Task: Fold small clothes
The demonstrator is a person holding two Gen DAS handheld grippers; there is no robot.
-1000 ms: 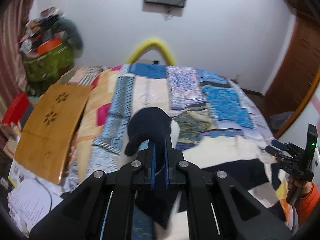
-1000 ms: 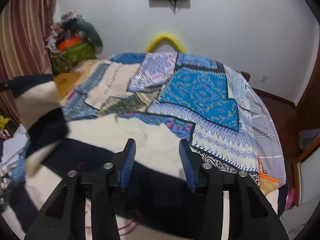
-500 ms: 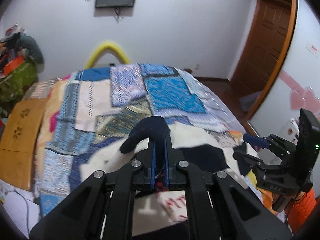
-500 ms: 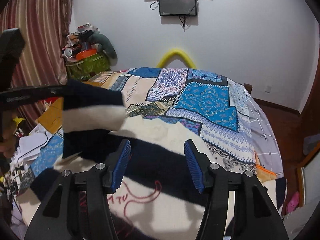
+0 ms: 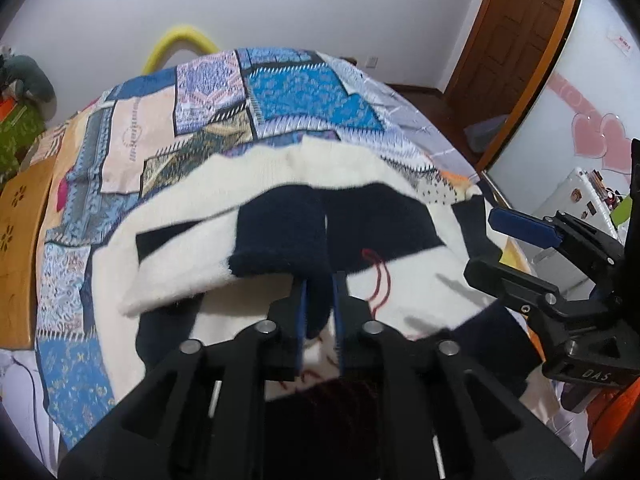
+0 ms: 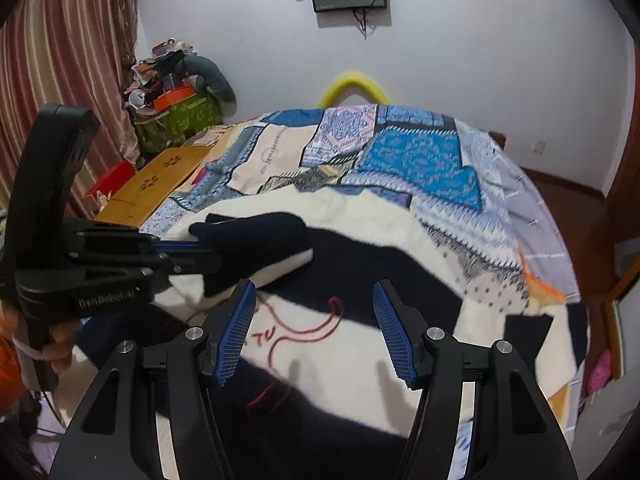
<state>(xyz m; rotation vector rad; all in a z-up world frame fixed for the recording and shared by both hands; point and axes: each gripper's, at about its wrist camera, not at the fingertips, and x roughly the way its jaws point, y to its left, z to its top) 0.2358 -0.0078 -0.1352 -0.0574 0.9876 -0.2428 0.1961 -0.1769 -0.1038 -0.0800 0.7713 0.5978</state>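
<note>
Navy and cream knit fills the nearest part of both views: a small striped sweater with red stitched lettering lies spread on the bed, over the patchwork quilt. Closest to the lens, the left gripper has its fingers drawn narrow on the navy cuff of a sleeve, which is doubled across the sweater's chest, part lifted rather than lying flat. Just right of the sweater's middle, the right gripper hovers above the cloth with its fingers spread wide, holding nothing; its shadow falls on the cream band below.

The sweater looks light, thick and limp. It should drape and sag from any single pinch, and the fuzzy knit ought to grip well against the ribbed blue pads. Good holds would likely be the cuffs, the hem and the shoulder seams, where the fabric is doubled; a pinch in the open chest panel would probably only bunch it.

Beyond the sweater the quilt runs to a yellow arched headboard against the white wall, and a wooden tray sits off the sweater's left side.
</note>
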